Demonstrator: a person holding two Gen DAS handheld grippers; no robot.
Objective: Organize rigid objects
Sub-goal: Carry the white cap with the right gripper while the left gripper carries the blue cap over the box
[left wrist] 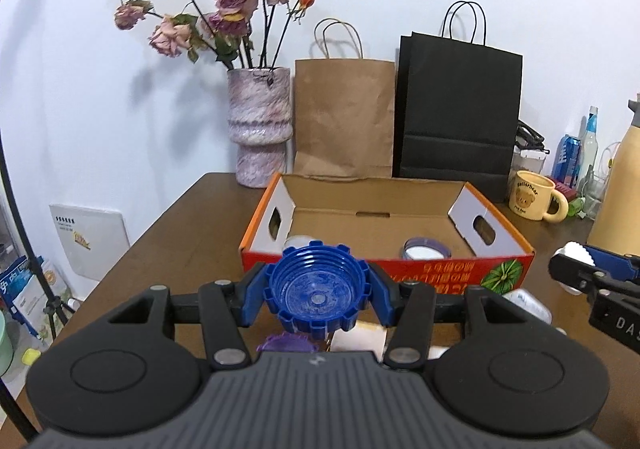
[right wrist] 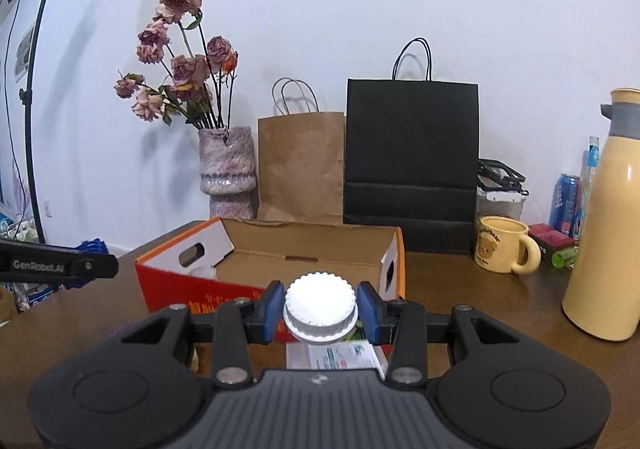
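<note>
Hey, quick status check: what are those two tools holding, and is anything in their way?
Left tool shut on blue cap. Right tool shut on white cap. Cardboard box dead ahead, open, path clear.

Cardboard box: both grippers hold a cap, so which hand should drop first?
Probably left. Its blue cap already sits at the cardboard box front wall, centred. The right gripper's white cap hangs short of the box's right corner.
</note>
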